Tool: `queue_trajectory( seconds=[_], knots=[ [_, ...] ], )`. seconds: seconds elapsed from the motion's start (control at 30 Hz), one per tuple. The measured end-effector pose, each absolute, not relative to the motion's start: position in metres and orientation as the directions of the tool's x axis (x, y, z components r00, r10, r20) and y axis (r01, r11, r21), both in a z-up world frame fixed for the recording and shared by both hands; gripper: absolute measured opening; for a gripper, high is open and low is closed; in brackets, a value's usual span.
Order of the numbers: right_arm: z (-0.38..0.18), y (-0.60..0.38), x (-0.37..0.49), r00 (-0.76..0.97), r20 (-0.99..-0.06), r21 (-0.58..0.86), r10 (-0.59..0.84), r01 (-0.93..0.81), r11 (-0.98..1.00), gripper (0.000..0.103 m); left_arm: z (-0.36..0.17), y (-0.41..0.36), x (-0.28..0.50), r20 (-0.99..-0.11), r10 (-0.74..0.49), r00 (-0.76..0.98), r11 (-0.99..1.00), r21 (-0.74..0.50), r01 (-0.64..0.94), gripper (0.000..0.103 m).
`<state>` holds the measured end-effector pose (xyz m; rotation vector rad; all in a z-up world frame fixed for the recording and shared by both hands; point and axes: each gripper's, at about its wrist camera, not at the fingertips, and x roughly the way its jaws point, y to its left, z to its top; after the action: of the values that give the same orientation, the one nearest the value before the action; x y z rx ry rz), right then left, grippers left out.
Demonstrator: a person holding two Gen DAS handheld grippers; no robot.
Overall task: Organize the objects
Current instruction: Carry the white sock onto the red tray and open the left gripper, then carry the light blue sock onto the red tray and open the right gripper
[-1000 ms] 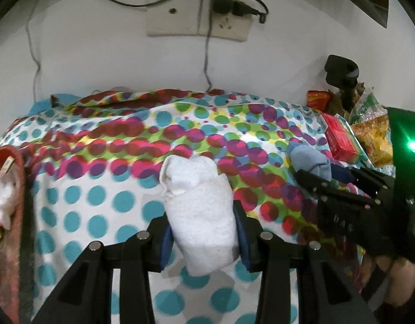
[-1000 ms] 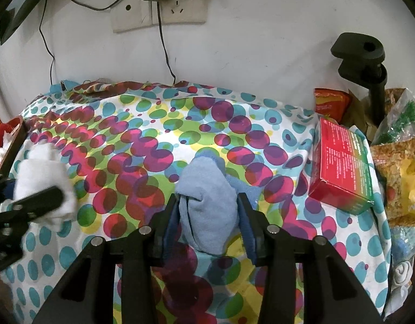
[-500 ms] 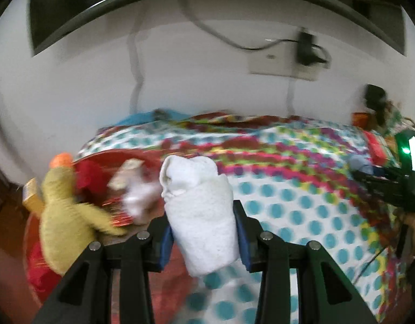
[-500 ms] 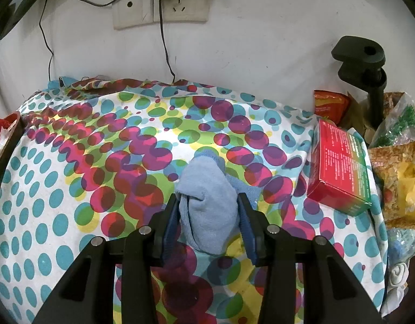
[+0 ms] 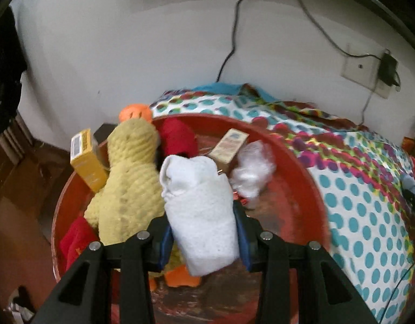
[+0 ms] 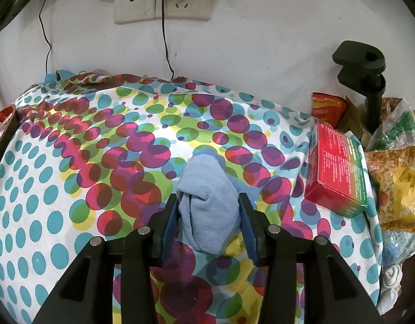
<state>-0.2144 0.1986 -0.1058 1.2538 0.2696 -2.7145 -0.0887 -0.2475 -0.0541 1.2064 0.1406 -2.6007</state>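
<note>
- My left gripper (image 5: 203,232) has its jaws pinching a rolled white sock (image 5: 199,210); both blue pads press its sides and the roll sticks up between them.
- That sock hangs over the red tub (image 5: 302,178), above its contents rather than resting on them, as far as I can tell.
- In the tub I see a yellow plush duck (image 5: 129,178) just left of the sock, a red cloth (image 5: 179,137) behind it, a small tan box (image 5: 229,145), and a crumpled white bag (image 5: 252,172) to the right.
- A yellow box (image 5: 85,159) leans at the tub's left rim.
- The tub sits at the left end of the dotted sheet (image 5: 369,216).
- My right gripper (image 6: 208,222) pinches a rolled blue sock (image 6: 207,202); its pads touch both sides of it.
- The blue sock's lower end meets the dotted sheet (image 6: 72,175), near the middle of the bed.
- A red carton (image 6: 337,170) lies on the sheet to the right of the blue sock, well apart from it.
- Snack bags (image 6: 396,172) pile up beyond the carton, by a black clamp stand (image 6: 364,75).
- A wall socket (image 6: 164,5) with plugs sits above the bed.
</note>
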Motion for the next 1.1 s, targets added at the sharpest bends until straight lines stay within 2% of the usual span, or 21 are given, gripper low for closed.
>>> queue_trajectory(
  seconds=[0.4, 0.5, 0.6, 0.9, 1.1],
  knots=[
    [-0.107, 0.200, -0.217, -0.640, -0.768, -0.125, -0.024, 0.187, -0.974, 0.044, -0.049, -0.242, -0.093, -0.767, -0.164, -0.620, -0.973, 0.021, 0.231, 0.049],
    [-0.106, 0.200, -0.217, -0.642, -0.766, -0.112, -0.034, 0.186, -0.976, 0.043, -0.036, -0.240, -0.084, -0.739, -0.204, -0.643, -0.973, 0.079, 0.217, 0.059],
    [-0.104, 0.202, -0.217, -0.643, -0.765, -0.100, -0.042, 0.182, -0.978, 0.041, -0.025, -0.246, -0.073, -0.733, -0.204, -0.649, -0.972, 0.071, 0.226, 0.065],
    [-0.082, 0.187, -0.215, -0.666, -0.743, -0.096, -0.063, 0.199, -0.975, 0.039, -0.017, -0.248, -0.030, -0.701, -0.284, -0.654, -0.952, 0.124, 0.281, 0.065],
    [-0.053, 0.132, -0.201, -0.665, -0.723, -0.054, -0.187, 0.325, -0.944, 0.039, -0.026, -0.240, -0.013, -0.718, -0.228, -0.657, -0.964, 0.073, 0.256, 0.065]
  ],
)
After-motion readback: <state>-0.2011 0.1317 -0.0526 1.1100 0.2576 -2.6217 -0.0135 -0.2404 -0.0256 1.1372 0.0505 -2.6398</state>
